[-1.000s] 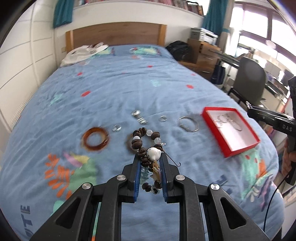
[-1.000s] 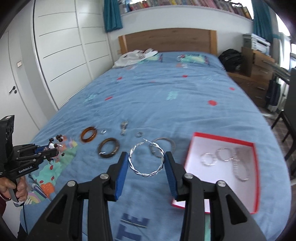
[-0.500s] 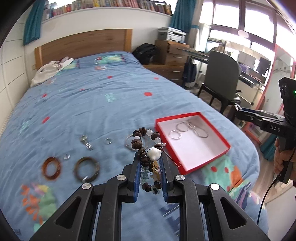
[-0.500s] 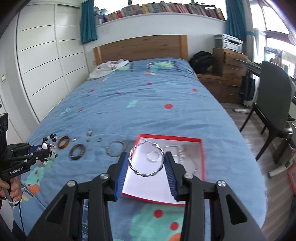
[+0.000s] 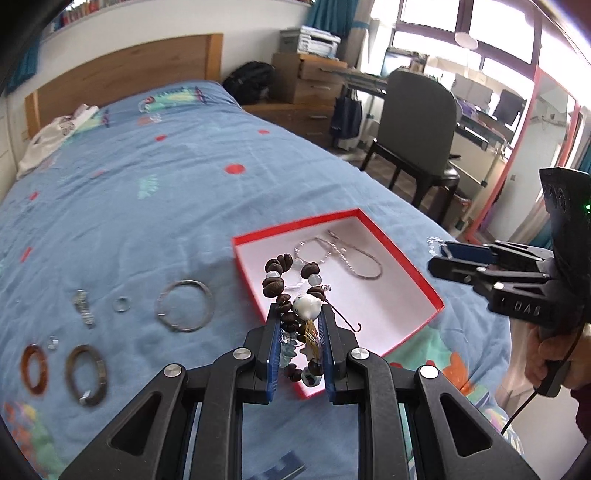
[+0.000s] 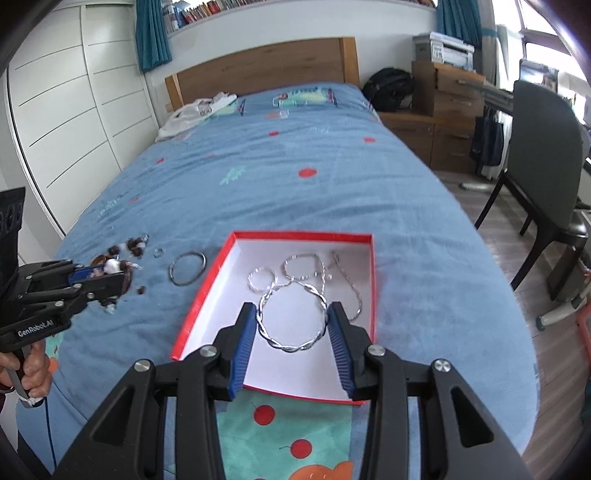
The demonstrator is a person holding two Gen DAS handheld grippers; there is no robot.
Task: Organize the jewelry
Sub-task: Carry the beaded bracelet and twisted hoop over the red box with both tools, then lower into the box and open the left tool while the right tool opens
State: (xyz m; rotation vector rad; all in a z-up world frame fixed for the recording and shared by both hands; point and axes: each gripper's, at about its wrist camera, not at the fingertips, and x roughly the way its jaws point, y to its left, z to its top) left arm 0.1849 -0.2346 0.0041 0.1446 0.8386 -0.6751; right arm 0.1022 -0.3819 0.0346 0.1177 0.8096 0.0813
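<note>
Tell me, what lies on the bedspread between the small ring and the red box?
One plain metal bangle, seen in the left camera view, between the small ring and the red box.

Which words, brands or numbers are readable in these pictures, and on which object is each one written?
"GenRobot.AI": on the left gripper body, right wrist view.
"DAS": on the right gripper body, left wrist view; a character before it is unclear.
Letters on the bedspread: cut off, unreadable.
Book spines: too small.

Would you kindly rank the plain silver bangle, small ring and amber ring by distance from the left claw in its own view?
1. Plain silver bangle, just left of the left claw.
2. Small ring, further left.
3. Amber ring, far left.
</note>
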